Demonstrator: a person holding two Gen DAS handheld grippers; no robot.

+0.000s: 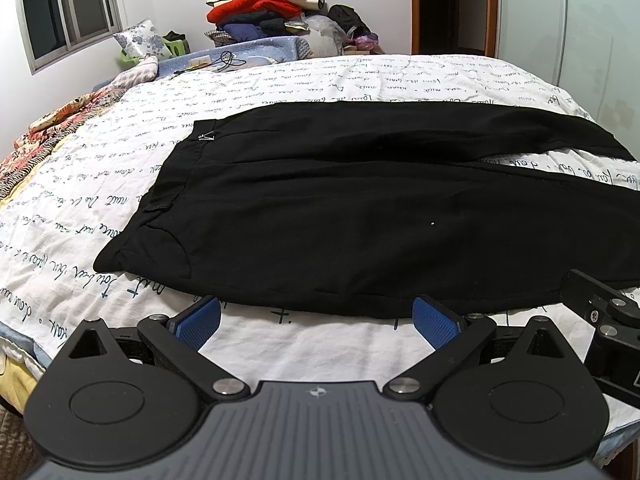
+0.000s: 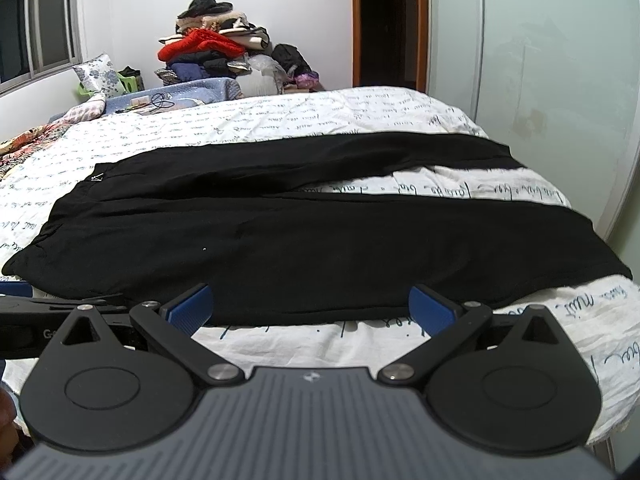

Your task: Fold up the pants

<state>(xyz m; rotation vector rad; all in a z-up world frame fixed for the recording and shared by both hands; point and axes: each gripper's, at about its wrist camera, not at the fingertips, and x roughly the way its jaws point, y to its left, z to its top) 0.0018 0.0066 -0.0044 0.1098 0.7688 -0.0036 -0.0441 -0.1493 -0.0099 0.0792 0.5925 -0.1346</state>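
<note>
Black pants (image 1: 340, 216) lie flat on the bed, waistband at the left, both legs running to the right with a gap of sheet between them. They also show in the right wrist view (image 2: 300, 248). My left gripper (image 1: 318, 318) is open and empty, just short of the near edge of the pants by the hip. My right gripper (image 2: 310, 306) is open and empty, just short of the near leg's edge. The right gripper's side (image 1: 604, 316) shows at the right of the left wrist view.
The bed has a white sheet with blue handwriting print (image 1: 280, 80). A pile of clothes (image 1: 260, 4) stands beyond the bed. A wardrobe (image 2: 540, 80) stands at the right and a window (image 1: 60, 12) at the left.
</note>
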